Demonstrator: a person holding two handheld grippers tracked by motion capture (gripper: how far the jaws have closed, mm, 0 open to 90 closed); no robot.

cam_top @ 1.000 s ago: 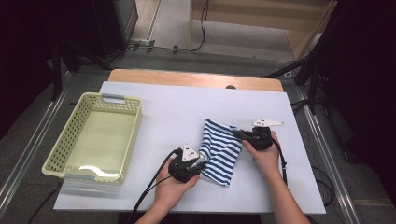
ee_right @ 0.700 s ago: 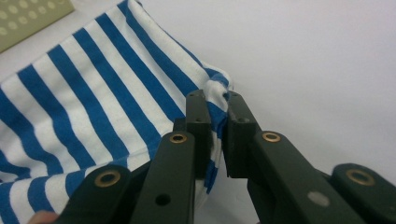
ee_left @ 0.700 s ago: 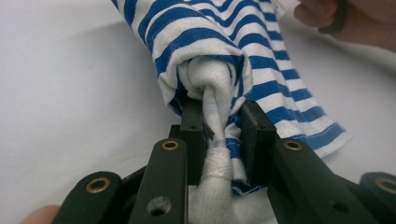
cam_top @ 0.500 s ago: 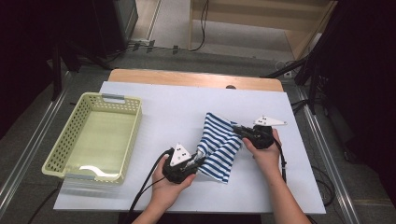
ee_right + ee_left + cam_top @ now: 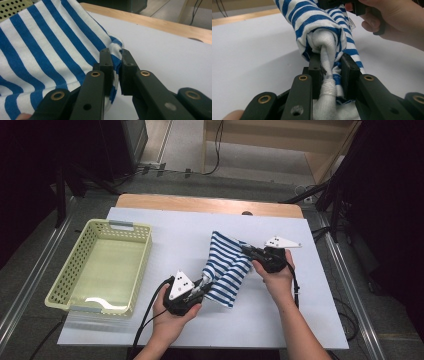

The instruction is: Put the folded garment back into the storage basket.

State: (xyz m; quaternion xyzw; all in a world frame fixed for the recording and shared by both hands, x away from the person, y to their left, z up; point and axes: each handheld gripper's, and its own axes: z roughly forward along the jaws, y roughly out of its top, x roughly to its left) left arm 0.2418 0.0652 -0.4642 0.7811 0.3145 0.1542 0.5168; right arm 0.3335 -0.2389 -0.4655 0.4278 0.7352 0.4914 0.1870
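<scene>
We have the striped cloth [image 5: 227, 270] pinched in both the left gripper [image 5: 204, 283] and right gripper [image 5: 248, 251], hanging over the table [image 5: 165, 227]; the right's thin edge bite could slip if we pull apart.

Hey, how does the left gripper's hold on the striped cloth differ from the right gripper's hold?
The left gripper clamps a thick, bunched wad of the striped cloth, while the right gripper pinches only a thin edge. In the high view the left one grips the cloth's near, lower end; the right one grips its far, upper edge. Both are shut on the cloth, each held in a hand above the white table.
</scene>
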